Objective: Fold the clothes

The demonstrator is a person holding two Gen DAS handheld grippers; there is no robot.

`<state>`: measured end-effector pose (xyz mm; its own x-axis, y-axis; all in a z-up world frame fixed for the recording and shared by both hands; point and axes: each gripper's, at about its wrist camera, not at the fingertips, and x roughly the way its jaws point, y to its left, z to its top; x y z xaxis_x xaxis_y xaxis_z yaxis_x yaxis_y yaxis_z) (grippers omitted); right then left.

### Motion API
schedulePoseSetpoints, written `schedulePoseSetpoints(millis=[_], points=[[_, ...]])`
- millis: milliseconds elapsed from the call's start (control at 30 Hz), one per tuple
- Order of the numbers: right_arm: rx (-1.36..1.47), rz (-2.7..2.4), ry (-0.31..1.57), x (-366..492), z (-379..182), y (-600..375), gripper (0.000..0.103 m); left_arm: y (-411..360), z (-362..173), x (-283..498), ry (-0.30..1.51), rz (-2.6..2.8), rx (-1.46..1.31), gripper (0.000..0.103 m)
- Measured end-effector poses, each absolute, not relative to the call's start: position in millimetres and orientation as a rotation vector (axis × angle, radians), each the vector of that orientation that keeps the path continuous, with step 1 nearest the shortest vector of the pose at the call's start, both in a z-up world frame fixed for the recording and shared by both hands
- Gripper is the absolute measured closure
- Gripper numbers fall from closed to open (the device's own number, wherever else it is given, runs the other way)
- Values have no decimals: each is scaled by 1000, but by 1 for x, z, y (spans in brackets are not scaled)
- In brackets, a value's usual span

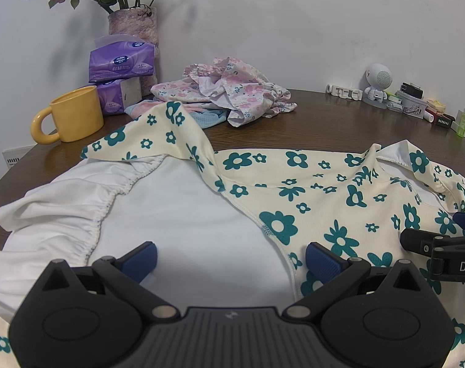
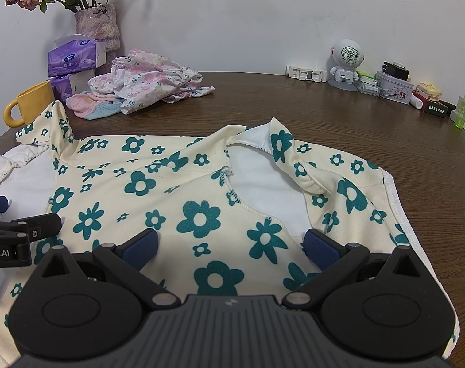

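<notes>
Only the right wrist view shows the floral garment's (image 2: 158, 202) right edge.

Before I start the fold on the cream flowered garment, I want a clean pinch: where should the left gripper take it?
Probably at the flowered flap that stands up off the table at the garment's far left. Come from the near side with the open left gripper, jaws across the raised edge. It is lifted and free, while the white lining lies flat.

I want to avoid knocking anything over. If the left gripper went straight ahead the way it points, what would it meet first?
Probably the garment's raised flap just ahead of the open left gripper; beyond that, the pile of clothes. Depth is hard to judge.
</notes>
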<state>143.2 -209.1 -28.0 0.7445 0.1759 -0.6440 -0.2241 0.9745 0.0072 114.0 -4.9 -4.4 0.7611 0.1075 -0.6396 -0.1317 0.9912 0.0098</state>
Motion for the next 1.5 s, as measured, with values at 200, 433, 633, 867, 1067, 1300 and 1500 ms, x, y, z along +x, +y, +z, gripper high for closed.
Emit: schedulePoseSetpoints(millis=[200, 433, 633, 867, 1067, 1300, 1500], points=[[-73, 219, 698, 143, -28, -209, 1, -5, -4, 114, 694, 130, -36, 0], [-74, 220, 699, 143, -28, -209, 1, -5, -4, 114, 694, 131, -36, 0], [-74, 219, 699, 143, -28, -209, 1, -6, -4, 115, 694, 137, -38, 0], [-76, 222, 691, 143, -26, -209, 1, -3, -1, 112, 684, 109, -65, 0], [-87, 285, 563, 112, 4, -225, 0, -10, 32, 79, 585, 8, -4, 0], [-28, 408, 576, 67, 40, -272, 1, -16, 42, 42, 601, -195, 50, 0], [-149, 309, 622, 49, 29, -297, 1, -21, 40, 40, 623, -235, 61, 1]])
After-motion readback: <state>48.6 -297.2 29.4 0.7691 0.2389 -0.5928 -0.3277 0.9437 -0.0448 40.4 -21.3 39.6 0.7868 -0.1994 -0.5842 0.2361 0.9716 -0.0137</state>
